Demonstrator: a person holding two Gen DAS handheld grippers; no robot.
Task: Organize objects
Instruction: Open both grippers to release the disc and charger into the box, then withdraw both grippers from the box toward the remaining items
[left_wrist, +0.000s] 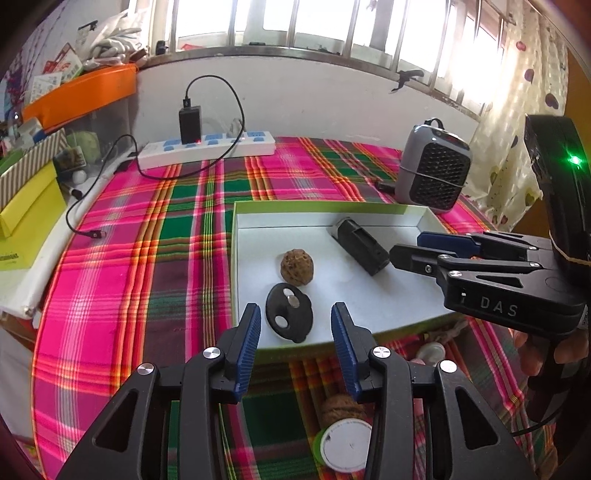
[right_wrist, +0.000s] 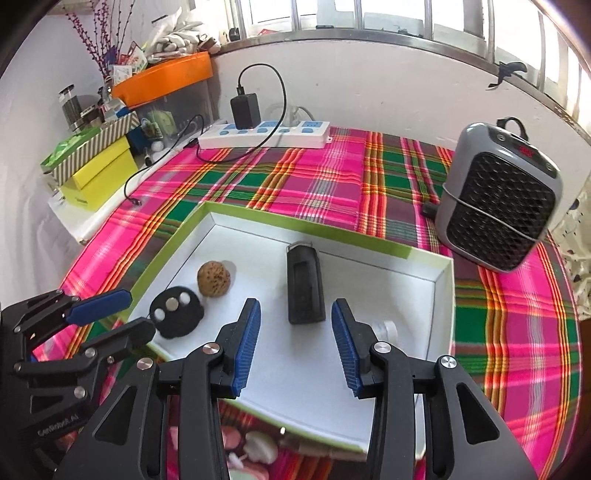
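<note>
The worktop (right_wrist: 332, 177) wears a bright plaid cloth. On it lies a shallow white box with green rim (right_wrist: 441, 295). Inside the box are a black rectangular case (right_wrist: 304, 288), a black oval fob (left_wrist: 289, 317) with silver buttons, and a brown walnut (left_wrist: 296, 267) just beside the fob. The left tool (left_wrist: 295, 328) hovers over the fob, jaws wide and empty. The right tool (right_wrist: 295, 332) hangs over the case, also wide, holding nothing.
</note>
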